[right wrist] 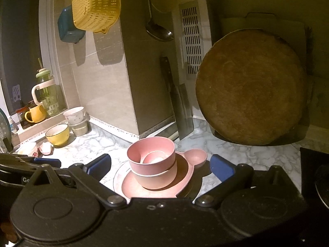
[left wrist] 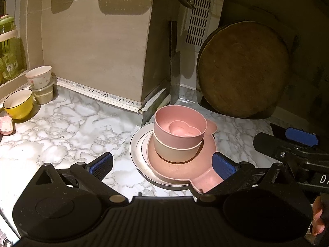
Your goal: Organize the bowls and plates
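A stack stands on the marble counter: a white plate (left wrist: 136, 152) at the bottom, a pink eared plate (left wrist: 181, 170) on it, a beige bowl (left wrist: 174, 150), then a pink bowl (left wrist: 164, 131) with a small pink heart-shaped dish (left wrist: 184, 129) inside. The same stack shows in the right wrist view, with the pink bowl (right wrist: 151, 158) on top and the pink plate (right wrist: 131, 185) under it. My left gripper (left wrist: 162, 166) is open and empty, just in front of the stack. My right gripper (right wrist: 160, 166) is open and empty, fingers either side of the stack; it also shows in the left wrist view (left wrist: 292, 142).
A yellow bowl (left wrist: 18, 104), a floral bowl (left wrist: 39, 76) on a lidded tub, and a small pink dish (left wrist: 6, 125) stand at the left. A round wooden board (left wrist: 242, 68) and a cleaver (right wrist: 183, 109) lean on the back wall. A yellow basket (right wrist: 96, 4) hangs above.
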The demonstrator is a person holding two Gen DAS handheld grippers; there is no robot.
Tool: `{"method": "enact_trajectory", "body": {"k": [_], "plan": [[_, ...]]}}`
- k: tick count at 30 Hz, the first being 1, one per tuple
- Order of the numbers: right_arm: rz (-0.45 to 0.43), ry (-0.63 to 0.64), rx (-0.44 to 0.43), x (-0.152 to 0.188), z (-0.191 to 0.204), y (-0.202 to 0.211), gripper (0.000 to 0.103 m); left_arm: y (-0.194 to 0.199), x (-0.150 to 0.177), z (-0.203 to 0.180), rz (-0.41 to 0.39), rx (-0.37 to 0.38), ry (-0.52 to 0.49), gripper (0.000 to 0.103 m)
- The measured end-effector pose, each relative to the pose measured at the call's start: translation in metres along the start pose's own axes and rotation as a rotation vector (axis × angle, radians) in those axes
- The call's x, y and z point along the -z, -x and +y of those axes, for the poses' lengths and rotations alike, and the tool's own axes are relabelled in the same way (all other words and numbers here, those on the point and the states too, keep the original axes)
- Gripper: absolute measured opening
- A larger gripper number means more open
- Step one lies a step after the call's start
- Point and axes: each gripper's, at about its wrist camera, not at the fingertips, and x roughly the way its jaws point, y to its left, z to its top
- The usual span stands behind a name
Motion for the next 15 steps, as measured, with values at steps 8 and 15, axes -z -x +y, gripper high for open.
{"method": "enact_trajectory", "body": {"k": [8,15], "plan": [[0.013,-0.001,-0.004,0.0,0.0003,-0.0005,0.103,0.0025,0.0007,-0.0001,0.004,0.004,0.005,0.103],[0.023,-0.003,-0.004,-0.0008,0.0007,-0.0005,0.103,0.0017,0.0021,0.0001,0.037,0.014,0.014,0.103]]}}
